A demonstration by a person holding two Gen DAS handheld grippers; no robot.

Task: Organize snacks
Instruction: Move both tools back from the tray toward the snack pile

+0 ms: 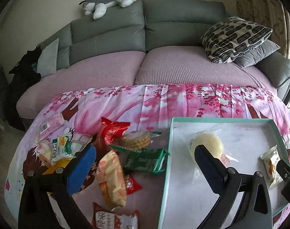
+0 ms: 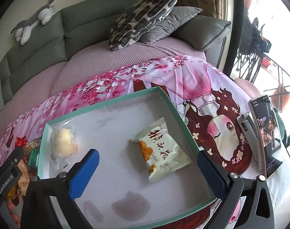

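Note:
A white box with a teal rim (image 1: 168, 143) (image 2: 171, 103) lies on the pink floral cloth. In it are a round pale bun in clear wrap (image 1: 208, 145) (image 2: 62, 142) and a white snack packet with orange print (image 2: 160, 148) (image 1: 272, 164). Several loose snack packets lie left of the box: an orange-beige pack (image 1: 111, 179), a green pack (image 1: 147, 161), a red pack (image 1: 111, 131). My left gripper (image 1: 145, 152) is open and empty above the pile and the box's left rim. My right gripper (image 2: 147, 159) is open and empty over the box, near the white packet.
A phone on a stand (image 2: 265, 139) is at the right table edge. A grey sofa (image 1: 145, 38) with a patterned cushion (image 1: 234, 40) and a plush dog (image 1: 108, 0) is behind the table. More packets (image 1: 51, 124) lie at the far left.

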